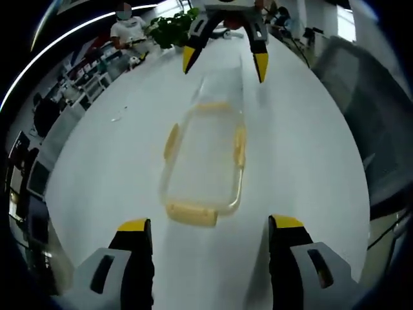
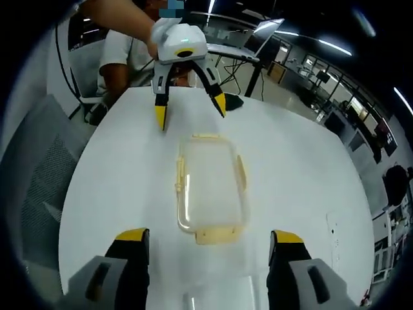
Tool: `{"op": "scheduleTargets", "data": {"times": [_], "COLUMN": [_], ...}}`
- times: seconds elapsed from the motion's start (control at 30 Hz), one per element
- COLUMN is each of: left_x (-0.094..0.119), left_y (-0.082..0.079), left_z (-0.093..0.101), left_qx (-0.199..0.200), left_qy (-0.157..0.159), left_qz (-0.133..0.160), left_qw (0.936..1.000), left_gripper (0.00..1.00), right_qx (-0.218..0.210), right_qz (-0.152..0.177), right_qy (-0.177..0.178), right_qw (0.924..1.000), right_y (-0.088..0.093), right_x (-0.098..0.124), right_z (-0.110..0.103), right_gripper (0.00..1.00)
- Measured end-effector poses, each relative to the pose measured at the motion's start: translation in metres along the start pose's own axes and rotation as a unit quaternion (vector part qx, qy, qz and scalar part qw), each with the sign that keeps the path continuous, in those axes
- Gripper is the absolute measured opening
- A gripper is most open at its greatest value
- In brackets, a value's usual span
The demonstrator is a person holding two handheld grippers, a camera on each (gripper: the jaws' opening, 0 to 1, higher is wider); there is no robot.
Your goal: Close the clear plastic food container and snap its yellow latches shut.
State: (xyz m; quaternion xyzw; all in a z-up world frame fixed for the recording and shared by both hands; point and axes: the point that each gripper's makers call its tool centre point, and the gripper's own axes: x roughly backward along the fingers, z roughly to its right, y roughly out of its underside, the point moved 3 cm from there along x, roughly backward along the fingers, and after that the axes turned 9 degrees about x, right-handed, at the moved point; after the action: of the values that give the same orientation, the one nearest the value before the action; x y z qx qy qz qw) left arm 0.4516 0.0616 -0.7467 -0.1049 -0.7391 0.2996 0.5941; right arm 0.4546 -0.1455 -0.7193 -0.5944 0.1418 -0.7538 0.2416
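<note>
A clear plastic container (image 1: pixel 203 169) with yellow latches (image 1: pixel 191 213) on its sides and ends lies in the middle of the white table. Its top looks uncovered. A clear flat piece, apparently the lid (image 1: pixel 222 87), lies just beyond it. My left gripper (image 1: pixel 210 225) is open, its yellow tips either side of the container's near end, not touching. My right gripper (image 1: pixel 224 61) hangs open past the far end. In the right gripper view the container (image 2: pixel 210 187) lies ahead of my open right gripper (image 2: pixel 209 235), the lid's edge (image 2: pixel 192 299) shows between its jaws, and the left gripper (image 2: pixel 190 106) is beyond, held by a hand.
The round white table (image 2: pixel 110 187) has bare surface all around the container. A grey chair (image 2: pixel 39 174) stands by its edge and a seated person (image 2: pixel 122 58) is behind the left gripper. Green plants (image 1: pixel 171 29) and shelves (image 1: pixel 90 77) lie past the table.
</note>
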Motion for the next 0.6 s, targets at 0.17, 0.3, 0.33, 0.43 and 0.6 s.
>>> {"op": "scheduleTargets", "data": {"times": [0.17, 0.3, 0.33, 0.43, 0.6], "left_x": [-0.002, -0.005, -0.006, -0.008, -0.011], "left_y": [0.003, 0.005, 0.005, 0.004, 0.004], "left_z": [-0.003, -0.006, -0.007, -0.008, -0.01], "left_qx": [-0.005, -0.006, -0.008, -0.012, -0.028], "left_qy": [0.001, 0.004, 0.004, 0.006, 0.01], "left_qz": [-0.006, -0.012, -0.013, -0.014, -0.021], "left_qw": [1.0, 0.9999, 0.9999, 0.9998, 0.9993], "left_gripper": [0.71, 0.72, 0.72, 0.71, 0.72], "right_qx": [0.008, 0.014, 0.012, 0.014, 0.015], "right_qz": [-0.006, -0.014, -0.015, -0.021, -0.026], "right_qy": [-0.007, -0.007, -0.008, -0.011, -0.018], "right_qw": [0.9999, 0.9998, 0.9998, 0.9996, 0.9994], "right_y": [0.002, 0.005, 0.006, 0.008, 0.01], "right_x": [-0.004, -0.008, -0.008, -0.011, -0.013], "right_z": [0.0, 0.002, 0.002, 0.003, 0.004], "right_gripper": [0.74, 0.73, 0.73, 0.73, 0.73]}}
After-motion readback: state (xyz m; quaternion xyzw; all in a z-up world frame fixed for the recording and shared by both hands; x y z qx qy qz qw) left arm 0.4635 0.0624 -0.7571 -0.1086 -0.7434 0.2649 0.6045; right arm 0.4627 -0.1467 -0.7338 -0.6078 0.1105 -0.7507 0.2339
